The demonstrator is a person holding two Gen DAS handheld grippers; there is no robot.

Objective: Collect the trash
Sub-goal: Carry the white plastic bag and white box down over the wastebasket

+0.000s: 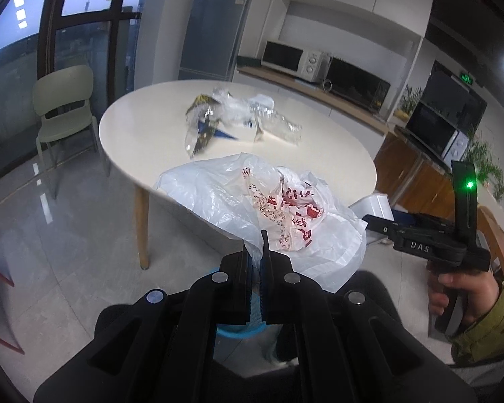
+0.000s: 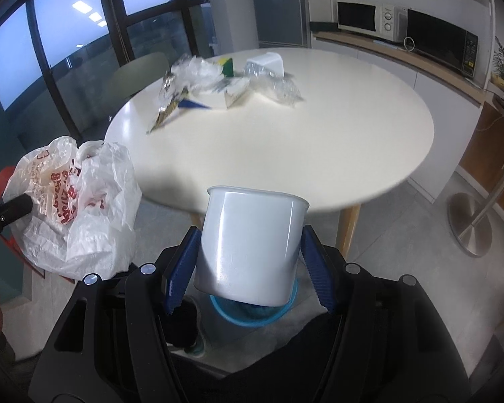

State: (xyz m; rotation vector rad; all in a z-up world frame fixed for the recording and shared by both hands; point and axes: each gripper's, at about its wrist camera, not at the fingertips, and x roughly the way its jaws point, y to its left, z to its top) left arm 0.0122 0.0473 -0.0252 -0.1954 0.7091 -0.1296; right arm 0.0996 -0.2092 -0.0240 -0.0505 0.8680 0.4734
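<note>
White cup [image 2: 248, 248] gripped by right fingers [image 2: 184, 262] hides blue bin [image 2: 252, 312], left fingers [image 1: 268, 262] pinch plastic bag [image 1: 252, 201]

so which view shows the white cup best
The right wrist view. The white cup fills the centre there, between the right tool's spread blue pads, rim pointing away, above a blue bin. In the left wrist view only a sliver of it shows past the plastic bag.
</note>
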